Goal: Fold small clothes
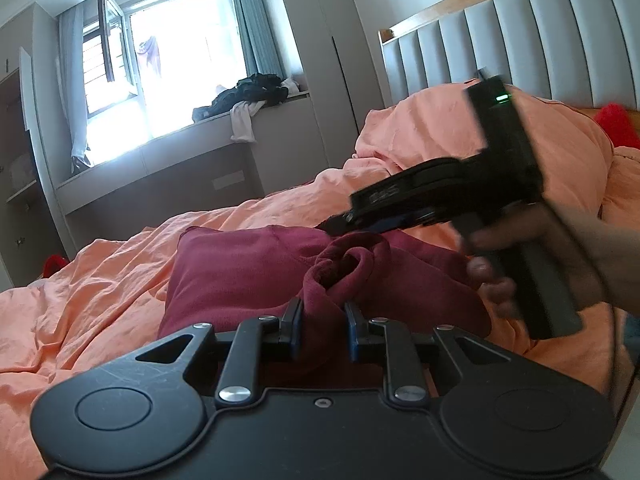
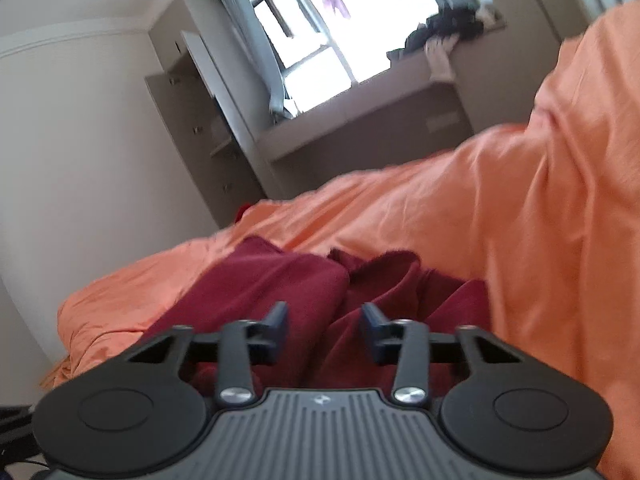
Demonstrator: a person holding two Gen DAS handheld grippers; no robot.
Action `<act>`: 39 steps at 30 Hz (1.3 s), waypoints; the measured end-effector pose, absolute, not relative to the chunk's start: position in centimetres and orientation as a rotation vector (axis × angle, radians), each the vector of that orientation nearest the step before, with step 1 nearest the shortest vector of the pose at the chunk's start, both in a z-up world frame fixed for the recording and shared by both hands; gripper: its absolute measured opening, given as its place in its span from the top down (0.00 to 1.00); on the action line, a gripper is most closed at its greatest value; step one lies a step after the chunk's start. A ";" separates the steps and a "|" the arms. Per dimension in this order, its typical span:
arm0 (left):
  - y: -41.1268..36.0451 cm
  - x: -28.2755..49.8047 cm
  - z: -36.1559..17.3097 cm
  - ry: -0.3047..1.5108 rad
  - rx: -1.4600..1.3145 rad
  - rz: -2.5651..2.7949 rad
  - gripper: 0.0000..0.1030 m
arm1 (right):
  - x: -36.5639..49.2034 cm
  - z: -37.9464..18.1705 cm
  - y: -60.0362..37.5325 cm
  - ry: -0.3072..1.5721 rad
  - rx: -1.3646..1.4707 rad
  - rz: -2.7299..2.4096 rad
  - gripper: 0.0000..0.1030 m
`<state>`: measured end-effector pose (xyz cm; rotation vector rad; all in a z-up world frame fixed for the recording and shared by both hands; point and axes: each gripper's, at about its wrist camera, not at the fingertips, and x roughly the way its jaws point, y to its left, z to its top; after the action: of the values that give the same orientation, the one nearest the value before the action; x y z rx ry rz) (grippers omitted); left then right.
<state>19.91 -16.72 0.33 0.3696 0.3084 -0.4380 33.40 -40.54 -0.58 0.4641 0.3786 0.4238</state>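
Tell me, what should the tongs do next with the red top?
Probably close the right tongs on the loose bunched cloth. The left tongs already pinch a rolled fold of the maroon garment, while the right ones are open just above its crumpled part on the orange duvet, holding nothing.

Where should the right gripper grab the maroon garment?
Judging from the left wrist view, take the rolled cuff-like opening that stands up off the maroon garment, coming from the right, where the right gripper already hangs. It is the only raised fold; the rest lies flat on the orange duvet. The left gripper pinches fabric just below it.
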 end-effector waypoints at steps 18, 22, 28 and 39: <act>-17.2 19.2 0.4 0.284 0.393 -0.425 0.82 | 33.6 -0.3 -40.0 0.399 0.434 0.459 0.84; -16.9 19.1 0.5 0.294 0.384 -0.427 0.82 | 32.7 -0.7 -40.4 0.412 0.493 0.485 0.63; -16.7 19.5 0.3 0.322 0.351 -0.434 0.82 | 31.9 -1.4 -40.1 0.419 0.489 0.453 0.74; -17.7 19.5 1.1 0.284 0.346 -0.479 0.84 | 29.2 2.2 -40.3 0.244 0.364 0.399 0.96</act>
<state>19.46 -17.72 1.13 0.3461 0.2842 -0.4790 29.24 -40.30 2.17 0.3635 0.2443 0.3987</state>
